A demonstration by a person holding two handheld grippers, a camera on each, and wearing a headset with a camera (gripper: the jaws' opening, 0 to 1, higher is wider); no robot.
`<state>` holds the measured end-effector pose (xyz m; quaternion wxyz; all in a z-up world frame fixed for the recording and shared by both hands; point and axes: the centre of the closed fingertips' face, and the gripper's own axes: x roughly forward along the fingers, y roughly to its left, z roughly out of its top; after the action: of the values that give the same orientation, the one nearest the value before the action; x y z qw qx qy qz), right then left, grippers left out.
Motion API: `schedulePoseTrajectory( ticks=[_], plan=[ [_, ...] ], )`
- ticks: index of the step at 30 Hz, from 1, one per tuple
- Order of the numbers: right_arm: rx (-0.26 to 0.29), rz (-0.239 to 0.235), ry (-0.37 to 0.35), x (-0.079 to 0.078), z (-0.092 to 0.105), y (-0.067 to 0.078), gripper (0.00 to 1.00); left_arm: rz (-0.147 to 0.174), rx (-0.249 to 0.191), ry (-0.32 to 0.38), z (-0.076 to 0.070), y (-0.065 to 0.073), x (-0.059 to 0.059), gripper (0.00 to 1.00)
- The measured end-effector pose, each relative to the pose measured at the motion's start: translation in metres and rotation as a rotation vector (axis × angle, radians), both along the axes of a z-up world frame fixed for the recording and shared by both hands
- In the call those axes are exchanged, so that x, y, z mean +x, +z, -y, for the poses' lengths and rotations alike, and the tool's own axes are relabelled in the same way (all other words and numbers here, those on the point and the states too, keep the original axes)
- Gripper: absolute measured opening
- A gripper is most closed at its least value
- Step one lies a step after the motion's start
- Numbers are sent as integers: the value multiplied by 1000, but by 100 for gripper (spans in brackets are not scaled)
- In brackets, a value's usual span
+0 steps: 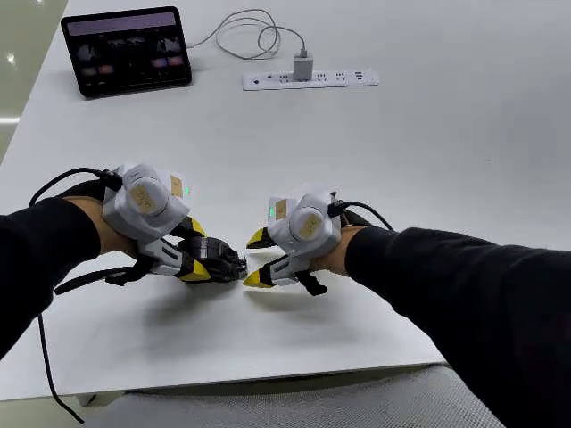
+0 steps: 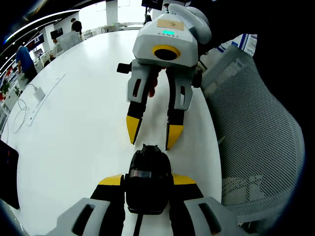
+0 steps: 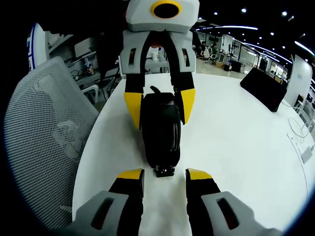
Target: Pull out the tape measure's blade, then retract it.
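A black tape measure (image 1: 219, 259) rests just above the white table (image 1: 401, 178), and my left gripper (image 1: 201, 251) is shut on its body. In the left gripper view the case (image 2: 147, 177) sits between my yellow-tipped jaws. My right gripper (image 1: 258, 259) faces it from the right, open, its yellow fingertips (image 1: 257, 279) level with the case's front end. In the right gripper view the tape measure (image 3: 160, 130) lies straight ahead. Its small blade hook (image 3: 164, 171) sits between my open right gripper (image 3: 165, 176) tips, untouched. No blade is drawn out.
A dark tablet (image 1: 127, 49) stands at the table's far left. A white power strip (image 1: 310, 78) with a charger and coiled cable lies at the back. A grey mesh chair (image 2: 251, 147) is by the near table edge, close below both hands.
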<state>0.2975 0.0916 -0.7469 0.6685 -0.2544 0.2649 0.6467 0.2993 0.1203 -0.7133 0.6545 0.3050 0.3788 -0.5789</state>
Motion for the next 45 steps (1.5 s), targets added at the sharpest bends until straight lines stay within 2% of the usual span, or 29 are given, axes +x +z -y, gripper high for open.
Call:
schedulePoseTrajectory(
  ticks=[2, 5, 16, 25, 28, 31, 45],
  plan=[
    [-9, 2, 8, -1, -1, -3, 26, 1, 0, 0, 0, 0, 0, 30],
    [-56, 19, 21, -2, 1, -13, 26, 1, -3, 1, 0, 0, 0, 30],
    [-56, 25, 24, 0, -5, -11, 12, -4, -16, 5, 0, -1, 0, 31],
    [-81, 21, 48, 0, -6, -15, 11, -5, -17, 6, 1, -1, 0, 31],
    [-87, 15, 37, 0, -5, -15, 10, -5, -18, 7, 1, -1, 0, 31],
    [-81, 32, 60, 0, -5, -15, 9, -4, -18, 9, 1, -1, 0, 31],
    [-78, 19, 73, 0, -2, -13, 8, -3, -14, 13, 0, -1, 0, 31]
  ],
)
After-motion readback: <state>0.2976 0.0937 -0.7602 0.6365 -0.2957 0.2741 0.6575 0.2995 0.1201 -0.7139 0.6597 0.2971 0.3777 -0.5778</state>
